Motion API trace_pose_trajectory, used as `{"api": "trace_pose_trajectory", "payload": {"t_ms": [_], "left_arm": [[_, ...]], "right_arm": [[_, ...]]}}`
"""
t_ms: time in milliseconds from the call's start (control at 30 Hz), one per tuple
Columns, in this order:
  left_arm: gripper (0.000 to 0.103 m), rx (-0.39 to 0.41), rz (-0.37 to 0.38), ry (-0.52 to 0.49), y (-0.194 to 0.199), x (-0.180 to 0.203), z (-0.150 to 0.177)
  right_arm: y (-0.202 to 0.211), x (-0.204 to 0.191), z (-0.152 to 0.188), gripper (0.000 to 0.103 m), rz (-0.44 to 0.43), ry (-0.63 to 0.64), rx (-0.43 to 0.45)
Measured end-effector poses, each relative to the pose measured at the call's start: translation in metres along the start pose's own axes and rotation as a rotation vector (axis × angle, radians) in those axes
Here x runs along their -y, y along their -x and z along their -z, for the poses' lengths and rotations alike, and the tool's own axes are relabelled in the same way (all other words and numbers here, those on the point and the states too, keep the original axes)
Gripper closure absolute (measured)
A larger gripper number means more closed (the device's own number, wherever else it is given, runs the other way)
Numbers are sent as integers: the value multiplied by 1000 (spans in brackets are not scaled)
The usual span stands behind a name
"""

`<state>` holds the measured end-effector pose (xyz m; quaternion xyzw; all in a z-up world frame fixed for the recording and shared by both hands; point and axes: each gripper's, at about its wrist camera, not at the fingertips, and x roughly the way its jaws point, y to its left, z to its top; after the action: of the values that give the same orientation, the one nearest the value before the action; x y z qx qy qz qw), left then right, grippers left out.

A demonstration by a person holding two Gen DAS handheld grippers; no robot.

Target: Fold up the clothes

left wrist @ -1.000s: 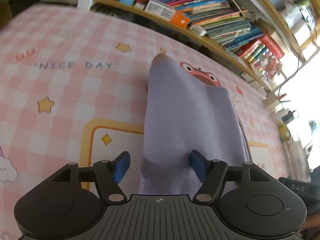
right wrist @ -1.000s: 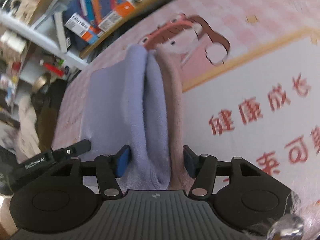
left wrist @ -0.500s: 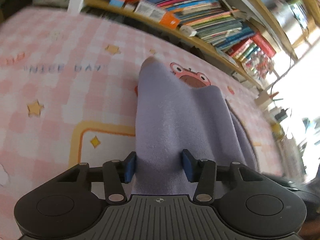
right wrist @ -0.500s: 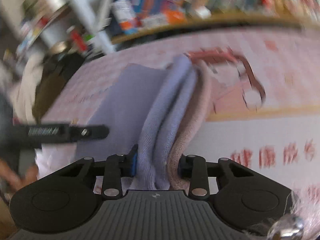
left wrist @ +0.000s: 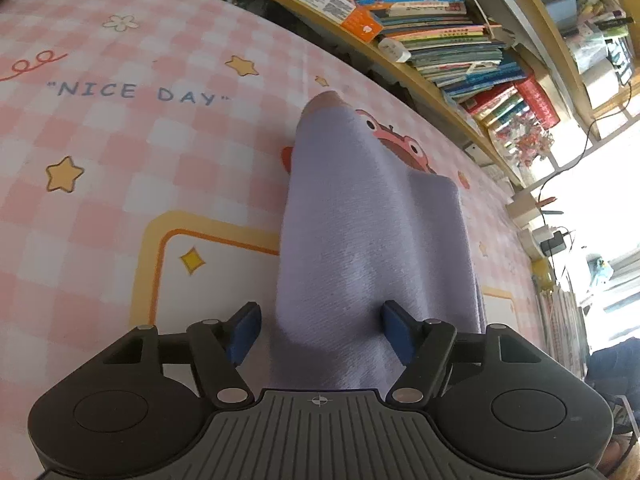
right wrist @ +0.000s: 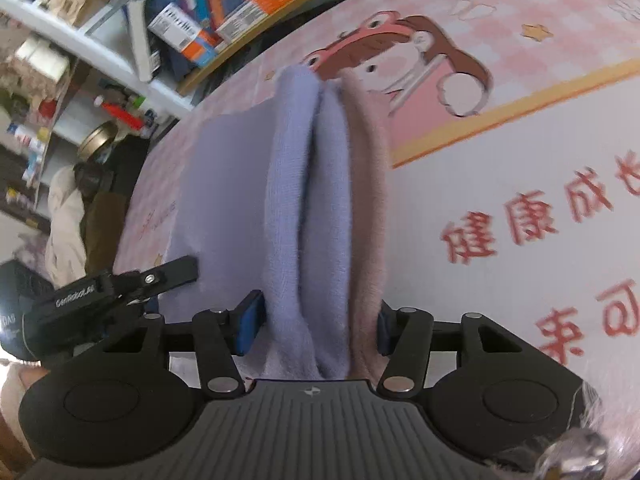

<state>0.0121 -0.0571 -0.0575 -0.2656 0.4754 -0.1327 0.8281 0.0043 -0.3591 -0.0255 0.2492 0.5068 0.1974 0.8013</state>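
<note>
A lavender fleece garment (left wrist: 372,240) with a pinkish-beige inner layer lies folded on the pink checked play mat (left wrist: 120,152). My left gripper (left wrist: 320,334) is open, its blue pads standing wide on either side of the near edge of the cloth. In the right wrist view the garment (right wrist: 316,200) shows as thick stacked folds, lavender on the left and beige on the right. My right gripper (right wrist: 314,328) is open around these folds, its pads beside the cloth. The left gripper's black body (right wrist: 100,292) shows at the left of that view.
A low wooden bookshelf (left wrist: 420,40) packed with books runs along the far edge of the mat. Shelves with jars and boxes (right wrist: 80,92) stand at the left of the right wrist view. The mat carries a cartoon girl (right wrist: 404,56) and red Chinese characters (right wrist: 540,220).
Both grippers closed on the garment half a second ago and have now opened again. The cloth has settled back on the mat.
</note>
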Motion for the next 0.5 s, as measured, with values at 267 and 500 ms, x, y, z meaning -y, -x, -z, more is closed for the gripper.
{"api": "trace_pose_trajectory", "payload": {"t_ms": [267,500], "left_arm": [[58,92,-28,-82,18,23,6],[58,164,-18,-105,37,42,12]], "right_arm": [[12,-28,7,74,20,229,70],[33,-32,9,74,-9,313,122]]}}
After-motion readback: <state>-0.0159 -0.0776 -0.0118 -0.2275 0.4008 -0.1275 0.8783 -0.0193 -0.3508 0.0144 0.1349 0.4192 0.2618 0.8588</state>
